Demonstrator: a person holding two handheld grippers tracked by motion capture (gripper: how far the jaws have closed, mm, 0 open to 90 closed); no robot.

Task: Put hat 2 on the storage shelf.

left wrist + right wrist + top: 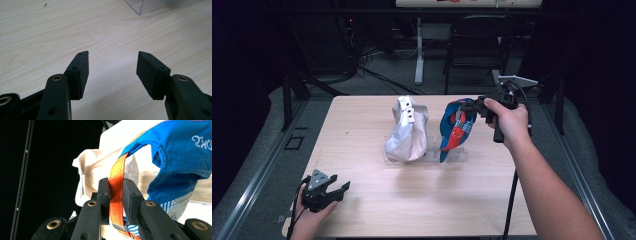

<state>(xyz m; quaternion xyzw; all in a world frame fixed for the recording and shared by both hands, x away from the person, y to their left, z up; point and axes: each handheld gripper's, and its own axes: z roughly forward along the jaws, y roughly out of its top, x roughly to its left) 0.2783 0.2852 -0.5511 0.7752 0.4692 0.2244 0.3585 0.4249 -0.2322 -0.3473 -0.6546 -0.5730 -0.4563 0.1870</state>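
A blue and red cap (pixel 457 127) hangs upright over a clear stand (pixel 458 156) at the middle right of the table. Reaching in from the right at the cap's top back, my right gripper (pixel 469 106) is level with the tabletop. In the right gripper view the right gripper (pixel 115 181) is shut on the cap's orange strap (pixel 118 167), with the blue cloth (pixel 180 157) to its right. A white cap (pixel 408 132) stands just left of the blue one. My left gripper (pixel 339 192) rests at the near left corner, open (pixel 113 53) over bare wood.
The wooden table (pixel 422 200) has free room across its near half. A corner of clear plastic (pixel 147 6) lies ahead of the left gripper. Beyond the table's far edge stand a dark chair (pixel 477 45) and a white post (pixel 419 50).
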